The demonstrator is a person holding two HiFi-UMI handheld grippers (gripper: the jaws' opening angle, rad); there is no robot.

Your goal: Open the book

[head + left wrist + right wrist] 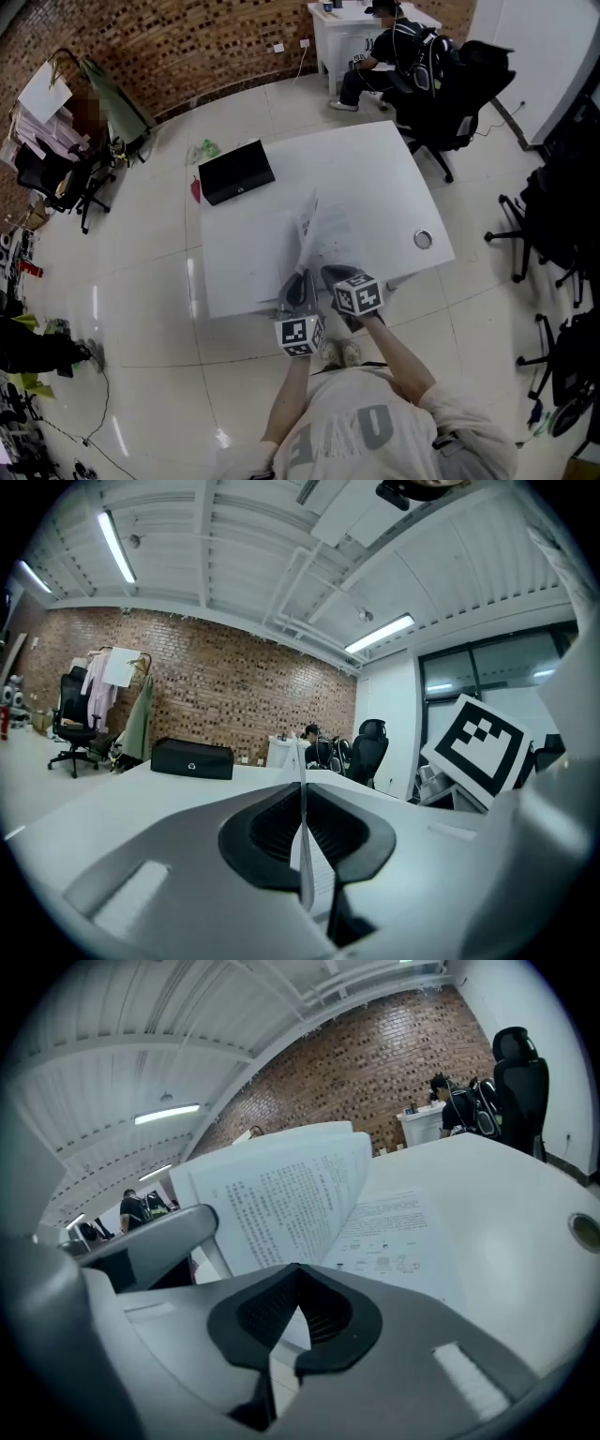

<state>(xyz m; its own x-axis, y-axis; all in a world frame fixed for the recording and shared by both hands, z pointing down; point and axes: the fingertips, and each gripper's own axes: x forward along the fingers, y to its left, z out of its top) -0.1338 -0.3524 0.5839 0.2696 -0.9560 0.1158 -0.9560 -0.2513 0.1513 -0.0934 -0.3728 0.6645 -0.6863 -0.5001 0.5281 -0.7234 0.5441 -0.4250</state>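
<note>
Two hand-held grippers work at the near edge of a white table (375, 178) (head view). The book (319, 232) lies open near the table's centre-front, w/ several leaves standing up along its left side and a printed page flat at right.

L: left gripper (298, 287), jaws narrow and pinched on one lifted leaf (302, 752). The leaf is seen edge-on and about upright betw. the black pads (270, 832) in the left gripper view.

R: right gripper (337, 277), just beside the left one, tilted down toward the book's near edge. In the right gripper view its jaws are closed together, the pads (328, 1321) meeting at the tip; whether any paper is caught betw. them can't be told. In the same view the curved leaves (281, 1194) rise at left, and the flat page (394, 1232) w/ text and small figs. lies at right.

Each gripper carries a marker cube (358, 294).

Bkgd: black case (236, 172) at the table's far-left corner. A round cable hole (423, 239) sits near the right edge, well apart from the book. A seated person (389, 47) is at a desk beyond the far end, w/ a black office chair (459, 103) close by, and a brick wall (187, 47) runs behind.
</note>
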